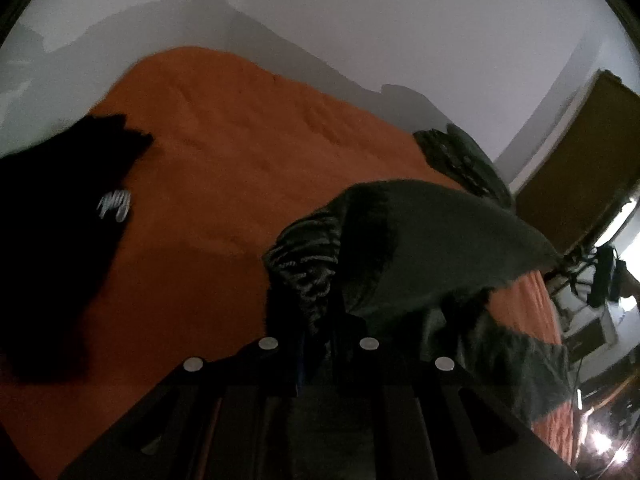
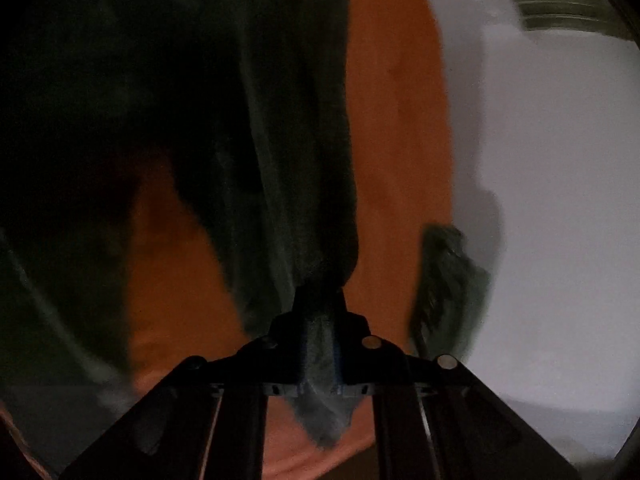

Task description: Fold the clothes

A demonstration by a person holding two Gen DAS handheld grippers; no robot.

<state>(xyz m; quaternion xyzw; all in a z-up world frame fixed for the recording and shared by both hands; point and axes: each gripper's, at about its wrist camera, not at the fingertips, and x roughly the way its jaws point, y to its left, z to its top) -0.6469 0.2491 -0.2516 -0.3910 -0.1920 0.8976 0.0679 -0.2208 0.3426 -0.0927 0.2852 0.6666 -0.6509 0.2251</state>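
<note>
the dark green garment (image 1: 432,248) hung lifted above the orange bedspread (image 1: 224,168), stretched between the two grippers. in the left wrist view the left gripper (image 1: 318,320) had its jaws drawn nearly together on a bunched, ribbed-looking edge of that cloth, the folds crowding up right at the fingertips while the rest of the fabric billowed away to the right in a smooth dome, with a lower flap trailing down toward the bed's right edge. a black garment (image 1: 60,240) with a small pale printed mark lay on the left side of the spread, well apart from the green one, and another crumpled dark green piece (image 1: 460,156) sat at the far right edge of the bed near the pale wall (image 1: 400,20). a brown wooden panel (image 1: 580,168) stood beyond that corner. in the right wrist view the right gripper (image 2: 320,300) was clamped tight on a narrow gather of the same green garment (image 2: 280,120); a tongue of cloth poked back between the fingers toward the camera, and the main body of the fabric rose away from the tips and spread wide across the left of the picture, blurred and very dark. the orange bedspread (image 2: 400,140) showed beneath it, and the crumpled green piece (image 2: 444,280) lay at the bed's edge just right of the gripper.
</note>
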